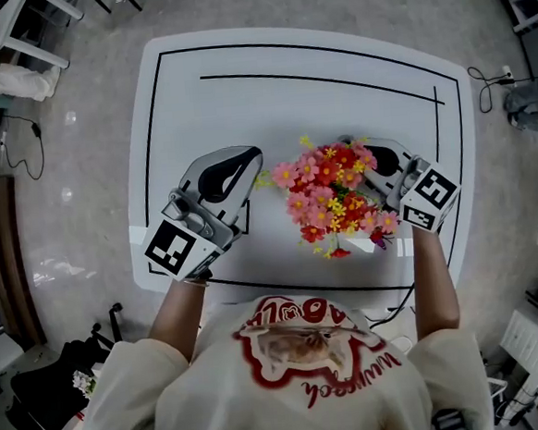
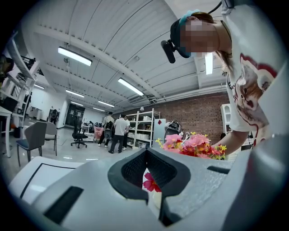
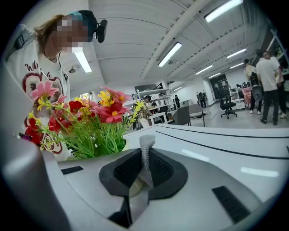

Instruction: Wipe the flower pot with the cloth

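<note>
A bunch of pink, red and yellow artificial flowers (image 1: 328, 195) stands mid-table and hides the pot from above. My left gripper (image 1: 254, 169) lies level just left of the blooms. In the left gripper view its jaws stand almost together. The pot's white wall with a red flower print (image 2: 150, 180) shows through the narrow slit, and whether the pads touch it I cannot tell. My right gripper (image 1: 364, 155) sits at the flowers' right side, its tips under the petals. In the right gripper view it is shut on a strip of grey mesh cloth (image 3: 146, 149) that sticks up beside the green stems (image 3: 95, 142).
The white table (image 1: 285, 60) has black lines and rounded corners, with bare surface behind the flowers. Cables (image 1: 22, 145) lie on the floor at the left. Shelves and several people (image 2: 118, 131) stand far off in the room, and office chairs (image 3: 228, 106) too.
</note>
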Tool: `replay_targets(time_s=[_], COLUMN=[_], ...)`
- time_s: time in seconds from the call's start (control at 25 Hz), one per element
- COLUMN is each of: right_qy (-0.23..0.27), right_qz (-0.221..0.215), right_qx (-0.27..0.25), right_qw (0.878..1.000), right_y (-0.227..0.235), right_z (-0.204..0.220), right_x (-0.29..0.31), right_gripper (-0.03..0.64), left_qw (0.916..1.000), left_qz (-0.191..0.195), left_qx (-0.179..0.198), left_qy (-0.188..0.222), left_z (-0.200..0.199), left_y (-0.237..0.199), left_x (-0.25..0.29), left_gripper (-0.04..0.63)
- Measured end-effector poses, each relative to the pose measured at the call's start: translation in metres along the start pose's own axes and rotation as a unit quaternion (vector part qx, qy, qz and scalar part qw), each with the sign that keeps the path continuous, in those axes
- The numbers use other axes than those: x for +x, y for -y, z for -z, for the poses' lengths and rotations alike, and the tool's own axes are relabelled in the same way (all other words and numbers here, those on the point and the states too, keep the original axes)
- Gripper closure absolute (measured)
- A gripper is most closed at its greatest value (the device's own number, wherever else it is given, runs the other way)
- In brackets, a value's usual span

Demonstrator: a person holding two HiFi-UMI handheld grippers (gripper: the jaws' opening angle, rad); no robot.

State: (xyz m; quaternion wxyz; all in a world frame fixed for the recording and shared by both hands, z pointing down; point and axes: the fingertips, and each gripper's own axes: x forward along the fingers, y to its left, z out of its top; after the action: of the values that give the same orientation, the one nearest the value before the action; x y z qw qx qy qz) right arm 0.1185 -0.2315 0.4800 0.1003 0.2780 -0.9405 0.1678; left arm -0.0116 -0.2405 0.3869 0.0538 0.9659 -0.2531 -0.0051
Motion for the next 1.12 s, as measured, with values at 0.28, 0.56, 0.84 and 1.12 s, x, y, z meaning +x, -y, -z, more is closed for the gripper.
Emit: replay_targets(time_s=[0.28, 0.56, 0.84, 1.12], right_qy=[0.011, 0.014, 0.015, 0.018], right_qz=[0.015, 0.027, 0.041, 0.052], right_qx=[0.007, 0.007, 0.008, 0.010], right_qw=[1.000, 1.000, 0.999, 0.998], right_y=[-0.003, -0.003, -0.006, -0.009], right_z=[0.001, 0.004, 0.006, 0.010], right_x=[-0.006, -0.010, -0.015, -0.021], right_gripper=[0.583, 0.583, 0.583, 0.582], left_qw=[1.0000, 1.0000, 1.0000, 0.9999], left_qz=[0.000, -0.001, -0.003, -0.004], left_qx=[0.000, 0.003, 0.002, 0.009], left_qy=[0.001, -0.001, 0.000, 0.004], left_z=[-0.002, 0.000, -0.001, -0.005], left_y=[0.004, 0.009, 0.018, 0.026], left_x=[-0.008, -0.012, -0.020, -0.025], left_gripper=[0.592, 0.592, 0.592, 0.592])
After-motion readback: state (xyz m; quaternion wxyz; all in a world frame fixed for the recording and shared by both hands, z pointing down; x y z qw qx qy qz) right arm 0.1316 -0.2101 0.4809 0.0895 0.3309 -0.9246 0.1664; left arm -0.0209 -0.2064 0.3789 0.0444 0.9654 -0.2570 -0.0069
